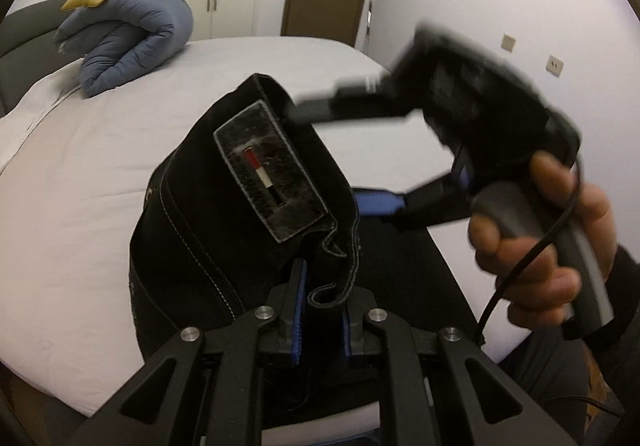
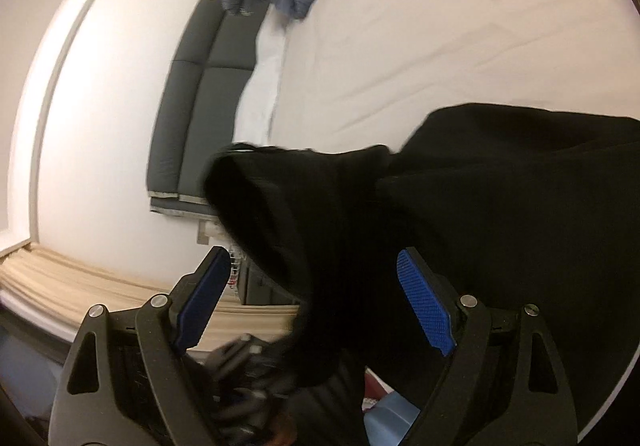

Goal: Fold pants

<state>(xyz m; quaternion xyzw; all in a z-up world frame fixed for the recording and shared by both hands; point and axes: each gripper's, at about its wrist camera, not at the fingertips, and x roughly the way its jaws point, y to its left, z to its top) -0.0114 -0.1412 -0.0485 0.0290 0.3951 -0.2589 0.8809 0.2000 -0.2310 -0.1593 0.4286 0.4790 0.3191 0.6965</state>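
Black linkage arms fill the bottom of the left wrist view, where the left tongs [image 1: 322,310] are clamped narrow on the waistband edge of the black pants [image 1: 248,214], lifted at centre frame above the white bed [image 1: 72,174]; a leather brand patch [image 1: 272,170] faces the camera. At right of the same view, a hand [image 1: 548,246] grips the right tongs [image 1: 340,150], spread wide and blurred, one finger above and one below the raised waistband. From the right wrist view, blue pads [image 2: 426,304] stand apart with dark cloth between them. Folding looks barely begun: no crease is visible, and the pants look bunched.
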